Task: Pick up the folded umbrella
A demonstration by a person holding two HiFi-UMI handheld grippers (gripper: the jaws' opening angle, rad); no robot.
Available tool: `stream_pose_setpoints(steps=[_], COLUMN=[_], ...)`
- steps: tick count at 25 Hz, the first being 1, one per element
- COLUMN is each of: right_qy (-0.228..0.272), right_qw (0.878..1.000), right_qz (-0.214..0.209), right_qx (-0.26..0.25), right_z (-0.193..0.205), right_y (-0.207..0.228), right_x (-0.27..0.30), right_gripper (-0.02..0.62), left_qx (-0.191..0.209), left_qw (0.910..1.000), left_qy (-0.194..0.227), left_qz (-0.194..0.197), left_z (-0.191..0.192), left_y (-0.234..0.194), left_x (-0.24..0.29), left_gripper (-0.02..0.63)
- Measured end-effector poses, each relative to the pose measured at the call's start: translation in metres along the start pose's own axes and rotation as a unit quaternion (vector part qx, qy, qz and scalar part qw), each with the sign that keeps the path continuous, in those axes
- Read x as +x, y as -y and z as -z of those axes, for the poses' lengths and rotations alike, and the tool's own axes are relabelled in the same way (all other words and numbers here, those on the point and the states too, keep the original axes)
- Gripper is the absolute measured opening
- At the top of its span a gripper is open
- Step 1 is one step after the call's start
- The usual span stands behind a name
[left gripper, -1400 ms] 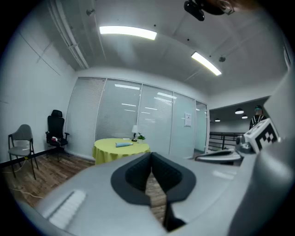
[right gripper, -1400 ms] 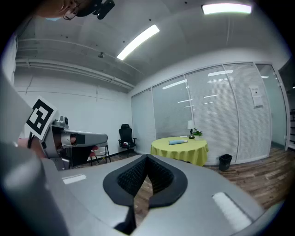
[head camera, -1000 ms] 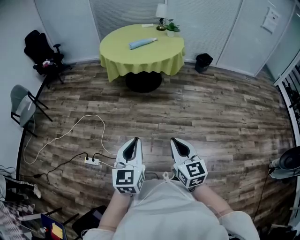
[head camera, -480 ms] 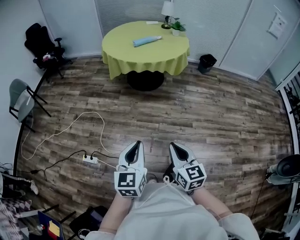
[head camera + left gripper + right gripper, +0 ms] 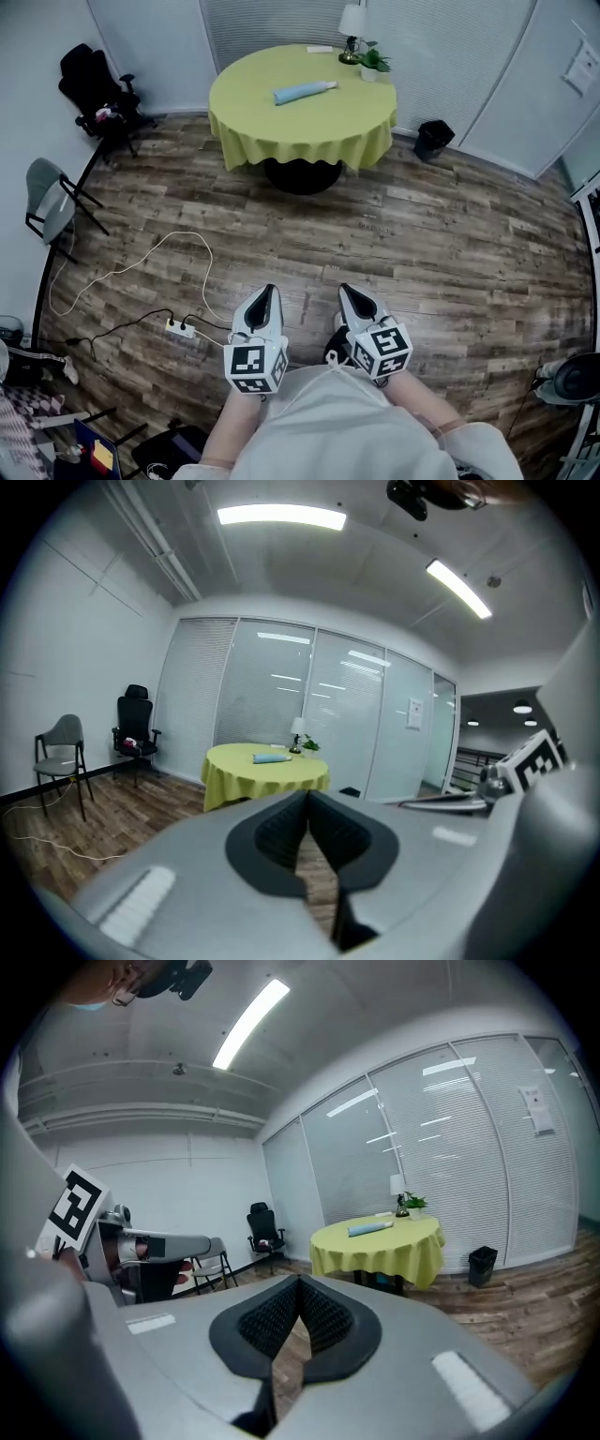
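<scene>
The hanging yellow cloth [image 5: 300, 145] hides the base of the worktop [image 5: 347, 103], all but a dark foot [image 5: 302, 175]. The folded umbrella [image 5: 305, 91] towards its far edge is too small to show handle or strap. On the floor, the picture's right edge cuts off a round grey appliance [image 5: 574, 375].

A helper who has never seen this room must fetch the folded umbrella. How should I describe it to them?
Look to the round table with the yellow-green cloth at the far side of the room. The folded umbrella lies flat near the middle of its top. It is a slim light-blue roll, unlike the upright lamp and potted plant at the far edge.
</scene>
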State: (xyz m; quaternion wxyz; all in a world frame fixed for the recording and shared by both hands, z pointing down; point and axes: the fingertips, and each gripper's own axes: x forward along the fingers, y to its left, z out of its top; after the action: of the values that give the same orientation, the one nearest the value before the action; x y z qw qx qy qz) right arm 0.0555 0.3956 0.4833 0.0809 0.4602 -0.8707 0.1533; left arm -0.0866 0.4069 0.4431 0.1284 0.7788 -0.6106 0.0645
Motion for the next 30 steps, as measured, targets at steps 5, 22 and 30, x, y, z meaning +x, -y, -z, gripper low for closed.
stream_pose_setpoints(steps=[5, 22, 30], right_qy=[-0.010, -0.039, -0.046], right_qw=[1.000, 0.999, 0.999], right_qz=[-0.016, -0.025, 0.010], right_qx=[-0.004, 0.002, 0.006], right_z=[-0.041, -0.094, -0.116], right_y=[0.087, 0.277, 0.317], right_x=[0.044, 0.153, 0.253], right_gripper=[-0.002, -0.002, -0.002], left_qx=[-0.009, -0.035, -0.038], left_qw=[0.9997, 0.9978, 0.9987], left_qy=[-0.004, -0.025, -0.024], left_qz=[-0.024, -0.050, -0.026], left_z=[-0.027, -0.059, -0.081], left_y=[0.022, 0.047, -0.010], left_x=[0.090, 0.305, 0.409], left_gripper=[0.006, 0.006, 0.006])
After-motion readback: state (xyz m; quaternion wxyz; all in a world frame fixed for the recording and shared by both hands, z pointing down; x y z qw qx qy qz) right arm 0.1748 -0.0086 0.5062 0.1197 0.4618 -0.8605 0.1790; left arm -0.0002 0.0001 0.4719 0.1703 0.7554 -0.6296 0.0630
